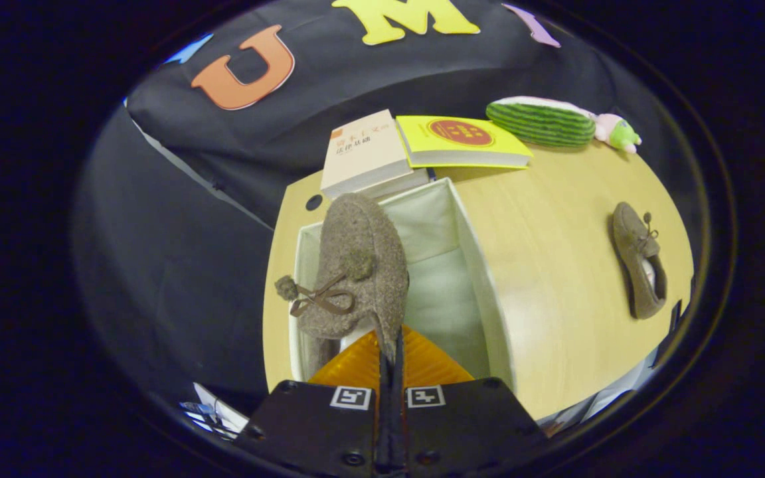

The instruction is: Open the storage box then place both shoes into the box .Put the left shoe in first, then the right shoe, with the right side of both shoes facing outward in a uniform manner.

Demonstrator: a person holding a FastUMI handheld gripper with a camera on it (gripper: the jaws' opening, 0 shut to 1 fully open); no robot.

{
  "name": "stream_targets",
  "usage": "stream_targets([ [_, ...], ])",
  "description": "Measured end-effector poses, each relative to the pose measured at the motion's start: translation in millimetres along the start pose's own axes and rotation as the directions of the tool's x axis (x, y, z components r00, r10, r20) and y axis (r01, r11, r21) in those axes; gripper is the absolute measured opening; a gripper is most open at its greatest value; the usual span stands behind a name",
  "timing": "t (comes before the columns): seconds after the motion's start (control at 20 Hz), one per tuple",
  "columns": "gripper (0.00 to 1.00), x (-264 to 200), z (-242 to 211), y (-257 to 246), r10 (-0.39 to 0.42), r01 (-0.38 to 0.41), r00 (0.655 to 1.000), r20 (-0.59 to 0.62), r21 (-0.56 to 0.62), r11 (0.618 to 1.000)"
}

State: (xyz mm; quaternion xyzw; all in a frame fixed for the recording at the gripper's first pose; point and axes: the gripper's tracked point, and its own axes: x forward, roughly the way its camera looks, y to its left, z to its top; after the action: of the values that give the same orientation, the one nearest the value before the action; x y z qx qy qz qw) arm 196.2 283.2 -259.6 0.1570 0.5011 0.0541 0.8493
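From the gripper view, the claw (389,355) has its two fingers pressed nearly together on the heel edge of a fuzzy brown shoe (356,265), and that shoe hangs straight ahead of the fingers, its long axis running away from them toward the far side, toe pointing at the books. Here's what matters: the shoe sits directly over the open storage box (482,279), above the box's left half, with pale lining showing to the right of it; whether the sole has touched the bottom, I can't tell. The bow and pompoms face up and to the left. So the drop looks like a short, straight lowering along the left wall, I'd judge. The second shoe (640,260) lies well apart, out on the right of the wooden table (555,318), its long axis roughly parallel to the box. Beyond the box, a pale book (366,154) touches its far rim, a yellow book (462,141) lies just beside that, and a striped green plush toy (548,121) rests at the far right. Room inside the box looks ample for two.
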Motion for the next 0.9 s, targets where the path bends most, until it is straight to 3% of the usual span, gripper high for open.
stream_targets([
  [0.25, 0.09, 20.5, -21.5, 8.1, 0.026, -0.024, 0.997, -0.067, 0.041, 0.999],
  [0.4, 0.16, 11.9, -11.9, 25.4, 0.133, -0.132, 0.99, -0.041, 0.023, 0.991],
  [0.5, 0.4, -1.2, -9.1, 16.5, 0.114, -0.116, 0.992, -0.047, -0.033, 0.993],
  [0.65, 1.0, -29.0, -4.0, -7.1, 0.046, -0.051, 0.998, -0.046, -0.111, 0.993],
  [0.9, 1.0, -80.2, 27.6, -53.6, 0.013, -0.01, 1.0, 0.016, -0.14, 0.99],
])
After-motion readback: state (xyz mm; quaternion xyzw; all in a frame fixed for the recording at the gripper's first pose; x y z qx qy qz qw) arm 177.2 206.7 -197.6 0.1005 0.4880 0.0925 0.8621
